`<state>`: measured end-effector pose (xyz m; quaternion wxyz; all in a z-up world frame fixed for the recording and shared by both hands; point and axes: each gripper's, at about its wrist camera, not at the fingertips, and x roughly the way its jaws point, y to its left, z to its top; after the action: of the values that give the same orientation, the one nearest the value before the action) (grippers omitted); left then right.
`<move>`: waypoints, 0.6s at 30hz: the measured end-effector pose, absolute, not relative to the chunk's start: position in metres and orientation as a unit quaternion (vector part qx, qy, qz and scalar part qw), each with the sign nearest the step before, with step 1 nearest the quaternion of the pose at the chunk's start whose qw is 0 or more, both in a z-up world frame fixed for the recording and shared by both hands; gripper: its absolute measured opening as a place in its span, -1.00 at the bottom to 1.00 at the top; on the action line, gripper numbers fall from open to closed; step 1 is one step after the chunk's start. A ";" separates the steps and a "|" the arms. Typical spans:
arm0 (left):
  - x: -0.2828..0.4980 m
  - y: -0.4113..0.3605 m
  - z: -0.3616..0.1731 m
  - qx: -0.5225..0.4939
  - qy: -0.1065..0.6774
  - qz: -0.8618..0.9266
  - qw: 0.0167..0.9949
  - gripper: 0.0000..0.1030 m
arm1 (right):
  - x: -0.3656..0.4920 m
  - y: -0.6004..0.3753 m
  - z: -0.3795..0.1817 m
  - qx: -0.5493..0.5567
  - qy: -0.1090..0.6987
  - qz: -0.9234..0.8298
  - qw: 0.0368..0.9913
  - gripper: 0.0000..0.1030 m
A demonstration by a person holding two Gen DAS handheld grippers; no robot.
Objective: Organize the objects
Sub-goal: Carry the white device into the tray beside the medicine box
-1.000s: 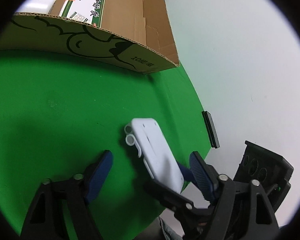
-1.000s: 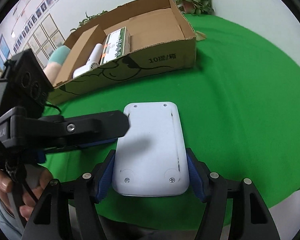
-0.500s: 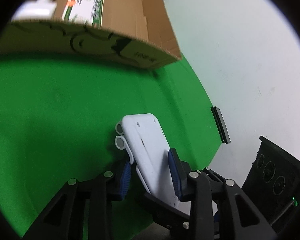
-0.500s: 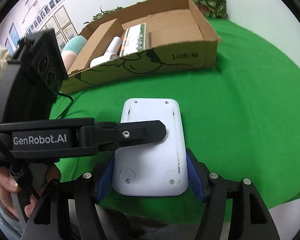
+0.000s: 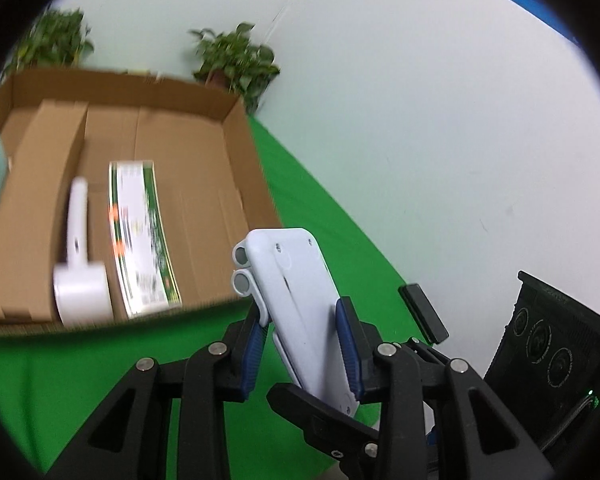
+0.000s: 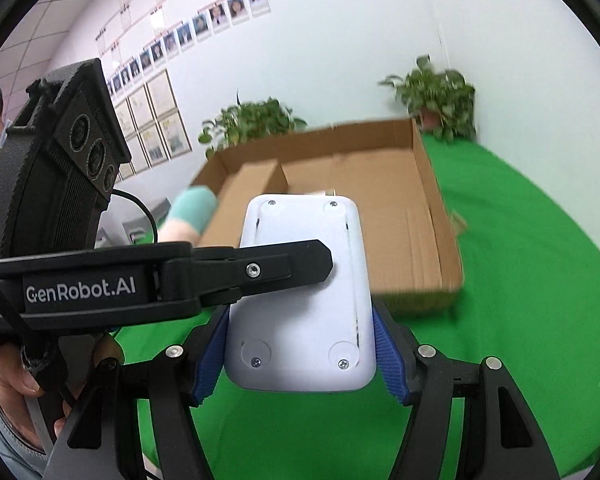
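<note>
A white flat plastic device [image 5: 296, 300] [image 6: 304, 300] is held in the air by both grippers, above the green cloth and just in front of the cardboard box [image 5: 204, 216] [image 6: 428, 216]. My left gripper [image 5: 302, 350] is shut on its two flat faces. My right gripper [image 6: 300, 352] is shut on its two long edges near the end with two screws. The left gripper's finger [image 6: 260, 272] crosses the device in the right wrist view.
The box holds a white handled tool [image 5: 78, 256], a green-and-white carton [image 5: 140, 236] and a cardboard divider [image 5: 36, 208]. A mint and pink object [image 6: 188, 216] lies at the box's left. Potted plants [image 6: 436, 92] stand behind it. A small black item [image 5: 422, 312] lies at the cloth's edge.
The left gripper closed on the device that the right gripper was holding. Both grippers then lifted it off the cloth toward the box.
</note>
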<state>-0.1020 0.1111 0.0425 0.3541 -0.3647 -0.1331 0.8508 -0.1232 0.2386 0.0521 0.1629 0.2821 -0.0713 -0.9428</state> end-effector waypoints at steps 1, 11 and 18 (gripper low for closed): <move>-0.107 0.108 0.051 -0.361 -0.128 0.854 0.353 -0.36 | -0.127 0.240 0.057 0.279 -0.073 -0.943 0.164 0.22; -0.150 0.104 0.117 -0.342 -0.059 0.880 0.323 -0.38 | -0.205 0.251 0.108 0.268 -0.108 -0.937 0.196 0.22; -0.200 0.115 0.099 -0.388 -0.059 0.863 0.318 -0.38 | -0.269 0.264 0.088 0.318 -0.130 -0.921 0.187 0.22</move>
<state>-0.1997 0.1153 0.0991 0.3181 -0.3881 -0.0590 0.8629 -0.2691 0.2645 0.0878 0.1867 0.3176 -0.1298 -0.9206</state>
